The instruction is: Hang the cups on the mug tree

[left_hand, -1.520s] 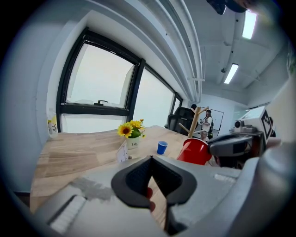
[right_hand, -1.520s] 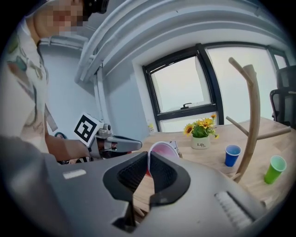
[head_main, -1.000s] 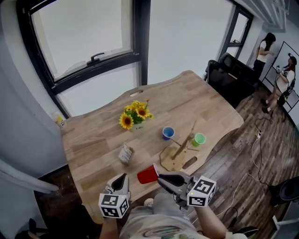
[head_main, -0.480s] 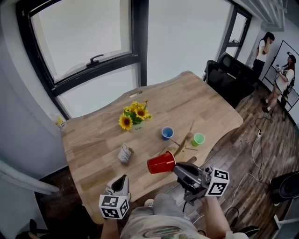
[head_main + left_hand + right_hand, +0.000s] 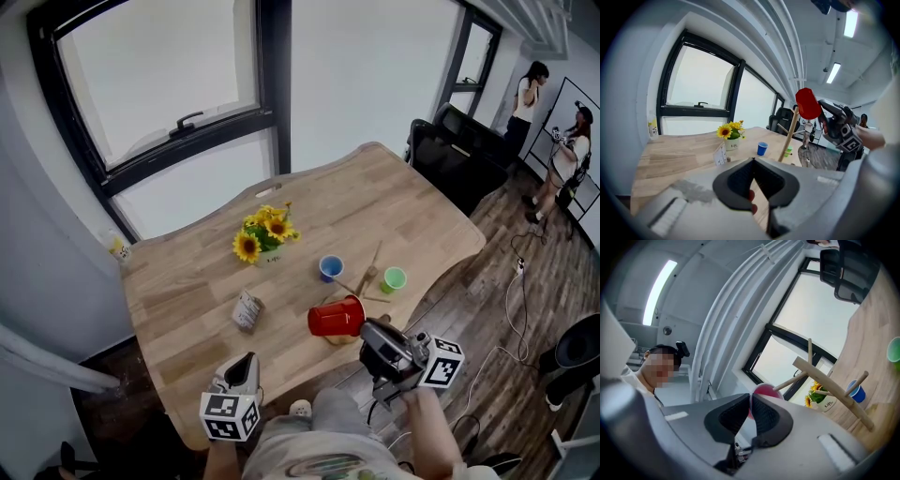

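The red cup [image 5: 336, 317] lies on its side in the air, with my right gripper [image 5: 364, 326] shut on its rim. It hangs in front of the wooden mug tree [image 5: 367, 280] and hides most of the tree's base. In the right gripper view the red cup [image 5: 764, 392] sits between the jaws, and a peg of the mug tree [image 5: 829, 380] reaches its mouth. A blue cup [image 5: 330, 267] and a green cup [image 5: 394, 278] stand on the table beside the tree. My left gripper [image 5: 246, 361] hovers low at the table's near edge, shut and holding nothing.
A pot of sunflowers [image 5: 262, 232] and a small card [image 5: 247, 309] stand left of the tree. The wooden table [image 5: 187, 281] ends close behind the tree on the right. A black chair [image 5: 459, 141] stands past the far corner. Two people stand at the far right.
My right gripper has carried the red cup up and to the right, from the table's near edge to the mug tree. The left gripper has stayed in place.
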### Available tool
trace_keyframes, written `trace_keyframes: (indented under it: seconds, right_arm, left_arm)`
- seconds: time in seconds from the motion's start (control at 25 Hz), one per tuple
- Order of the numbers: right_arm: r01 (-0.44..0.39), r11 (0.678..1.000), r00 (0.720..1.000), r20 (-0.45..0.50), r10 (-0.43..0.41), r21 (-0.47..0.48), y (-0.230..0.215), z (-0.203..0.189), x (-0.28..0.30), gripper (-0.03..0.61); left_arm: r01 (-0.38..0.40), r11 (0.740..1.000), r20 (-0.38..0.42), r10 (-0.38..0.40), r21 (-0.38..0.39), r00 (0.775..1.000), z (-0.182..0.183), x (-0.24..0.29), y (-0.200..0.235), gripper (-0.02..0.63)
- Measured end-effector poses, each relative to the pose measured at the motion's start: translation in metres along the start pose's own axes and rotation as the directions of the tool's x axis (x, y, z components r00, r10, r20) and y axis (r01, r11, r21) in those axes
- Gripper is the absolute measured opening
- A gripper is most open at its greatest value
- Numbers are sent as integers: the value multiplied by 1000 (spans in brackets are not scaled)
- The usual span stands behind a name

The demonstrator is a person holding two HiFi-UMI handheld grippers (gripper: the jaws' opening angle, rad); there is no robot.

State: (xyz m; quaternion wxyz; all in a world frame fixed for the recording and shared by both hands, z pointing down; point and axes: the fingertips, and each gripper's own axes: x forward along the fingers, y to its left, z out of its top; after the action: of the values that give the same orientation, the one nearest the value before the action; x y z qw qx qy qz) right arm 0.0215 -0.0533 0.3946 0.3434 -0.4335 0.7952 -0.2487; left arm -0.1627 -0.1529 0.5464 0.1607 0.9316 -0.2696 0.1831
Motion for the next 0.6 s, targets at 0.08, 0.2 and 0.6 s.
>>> trace_keyframes:
  seconds: [0.08, 0.2, 0.6]
  right_arm:
    - [10, 1000, 1000, 8, -10, 2, -4, 3, -3, 20]
    - [24, 1000, 999, 24, -24, 10, -10, 7, -7, 20]
    - [101, 995, 993, 64, -102, 23, -32, 13, -17, 21]
  left_arm:
    - [-4, 1000, 2, 4, 2, 1000, 1, 0, -1, -2]
    - [-4, 1000, 7, 4, 9, 1000, 2, 2, -3, -2]
    - [0, 1000, 0, 0, 26, 1000, 2, 1, -6, -2]
